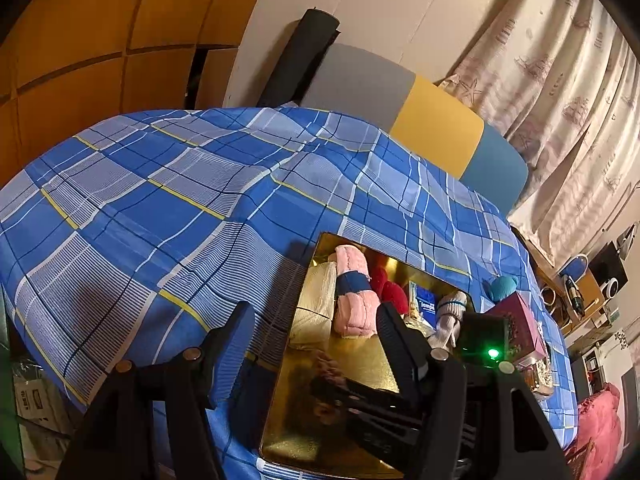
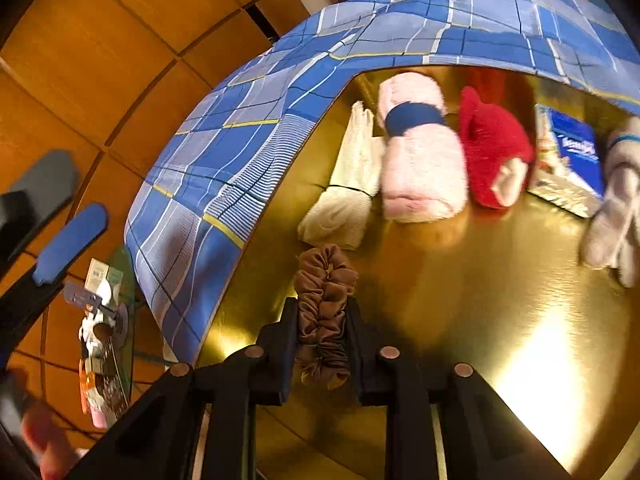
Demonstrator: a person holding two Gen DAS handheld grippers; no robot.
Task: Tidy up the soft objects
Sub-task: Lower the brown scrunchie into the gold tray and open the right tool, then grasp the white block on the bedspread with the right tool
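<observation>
A gold tray [image 2: 480, 280] lies on a bed covered in a blue plaid sheet [image 1: 160, 200]. Along its far side lie a cream cloth [image 2: 352, 184], a pink rolled towel [image 2: 420, 160] with a blue band, a red plush piece [image 2: 492, 136], a blue tissue pack [image 2: 572, 148] and a white sock [image 2: 616, 216]. My right gripper [image 2: 322, 306] hangs low over the tray's near edge, shut on a brown scrunchie [image 2: 326, 292]. My left gripper [image 1: 316, 336] stands open and holds nothing above the tray's left part [image 1: 372, 356], short of the pink towel [image 1: 354, 296].
A teal ball [image 1: 502, 286] and a maroon box [image 1: 520, 324] lie on the sheet right of the tray. A grey, yellow and blue pillow [image 1: 436, 128] lines the headboard. A cluttered glass side table [image 2: 104, 320] stands beside the bed, wooden wardrobe doors [image 1: 80, 40] behind.
</observation>
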